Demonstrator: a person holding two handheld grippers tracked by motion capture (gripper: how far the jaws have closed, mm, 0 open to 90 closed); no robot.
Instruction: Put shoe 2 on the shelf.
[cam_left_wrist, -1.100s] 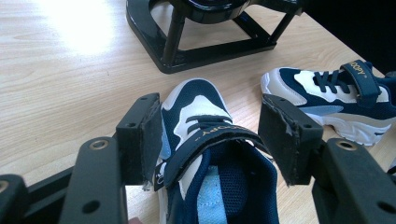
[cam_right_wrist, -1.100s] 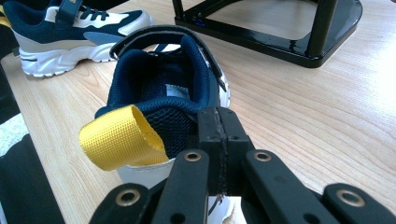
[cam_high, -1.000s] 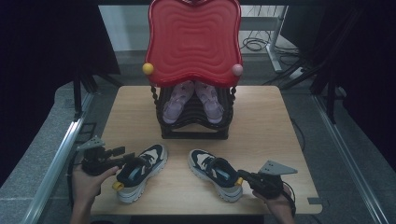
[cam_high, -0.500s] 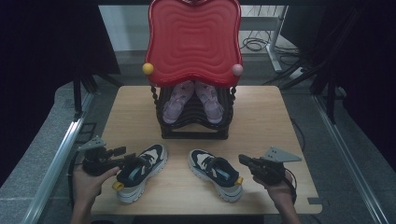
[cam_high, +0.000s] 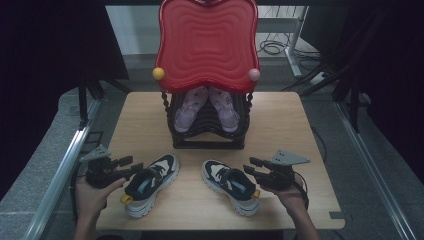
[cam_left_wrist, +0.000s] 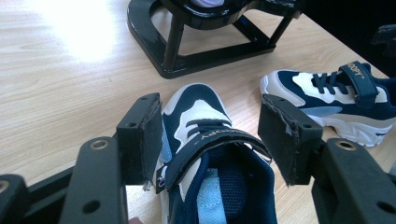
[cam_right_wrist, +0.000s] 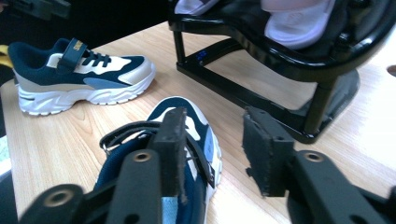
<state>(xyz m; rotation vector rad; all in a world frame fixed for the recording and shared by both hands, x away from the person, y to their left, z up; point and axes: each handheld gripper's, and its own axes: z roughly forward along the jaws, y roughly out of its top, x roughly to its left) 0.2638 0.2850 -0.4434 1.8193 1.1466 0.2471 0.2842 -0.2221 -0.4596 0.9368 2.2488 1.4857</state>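
Two navy-and-white sneakers lie on the wooden table (cam_high: 280, 125), toes pointing away from me. My left gripper (cam_high: 129, 166) (cam_left_wrist: 210, 100) is open wide. Its pads (cam_left_wrist: 144, 135) stand on either side of the left sneaker's (cam_high: 150, 182) (cam_left_wrist: 205, 158) strap and collar. My right gripper (cam_high: 251, 166) (cam_right_wrist: 212, 116) hovers by the right sneaker's (cam_high: 232, 185) (cam_right_wrist: 154, 154) outer side, near its heel. Its jaws have just been opening and nothing is pressed between them. One right pad (cam_right_wrist: 175, 140) hangs over that sneaker's strap.
A black shoe rack (cam_high: 207, 137) (cam_right_wrist: 280, 70) (cam_left_wrist: 187, 65) stands at the table's middle back, holding a pair of pale pink shoes (cam_high: 207, 105) (cam_right_wrist: 299, 23). A red wavy panel (cam_high: 207, 42) tops it. Bare wood lies left and right of the rack.
My right gripper opened off the right sneaker's heel and moved up and away from it. The left gripper and both sneakers stayed where they were.
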